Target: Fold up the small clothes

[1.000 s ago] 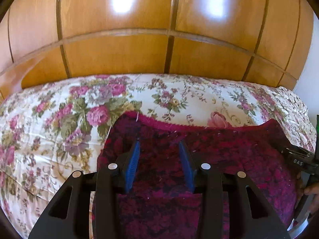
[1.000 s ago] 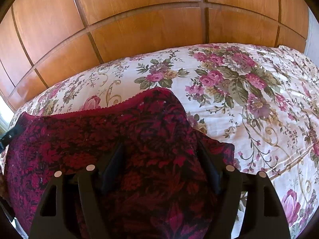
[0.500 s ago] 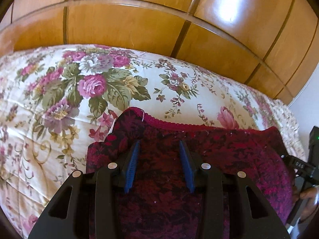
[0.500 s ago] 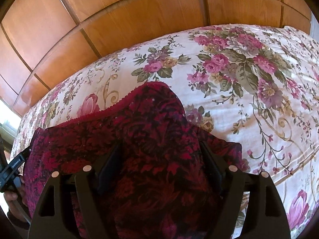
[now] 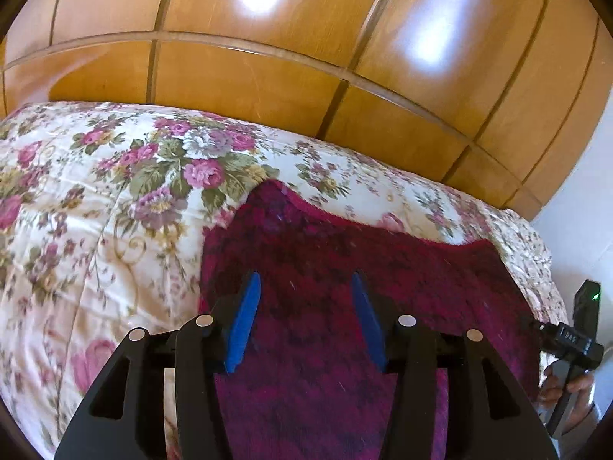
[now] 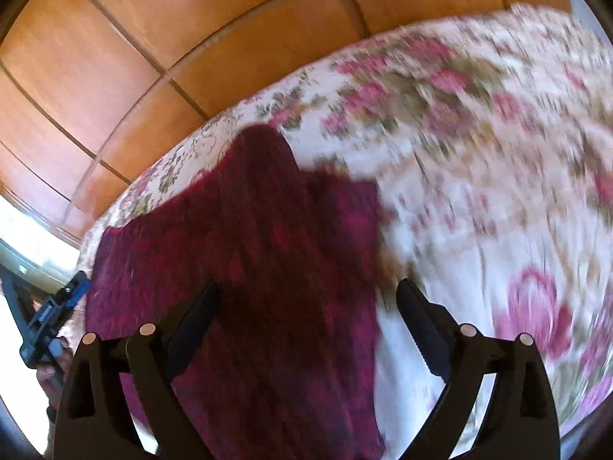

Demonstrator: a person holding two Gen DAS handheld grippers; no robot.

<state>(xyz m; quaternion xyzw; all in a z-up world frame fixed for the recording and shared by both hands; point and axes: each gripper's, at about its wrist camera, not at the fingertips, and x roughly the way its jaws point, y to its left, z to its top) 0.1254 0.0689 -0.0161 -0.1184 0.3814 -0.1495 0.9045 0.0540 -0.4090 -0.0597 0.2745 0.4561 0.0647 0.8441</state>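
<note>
A dark red patterned knit garment (image 5: 364,253) lies spread on a floral bedspread (image 5: 95,211). My left gripper (image 5: 305,280) hovers over its near left part. Its blue pads (image 5: 245,318) are apart and opening, with flat cloth showing between them. In the blurred right wrist view the same garment (image 6: 268,211) has a folded-over corner. My right gripper (image 6: 308,285) is opening wide. The cloth's right edge stops short of the right finger (image 6: 417,314), and bedspread (image 6: 479,191) shows in the gap.
A glossy wooden panelled headboard (image 5: 268,76) rises behind the bed and also fills the upper left as the headboard (image 6: 115,57). A hand (image 5: 574,387) on the other tool's handle shows at the right edge. A white wall (image 5: 590,211) lies to the right.
Both grippers have pulled sideways, and the right view has smeared. The right jaws have spread, and cloth no longer drapes across both fingers. The left pads stand slightly wider.
</note>
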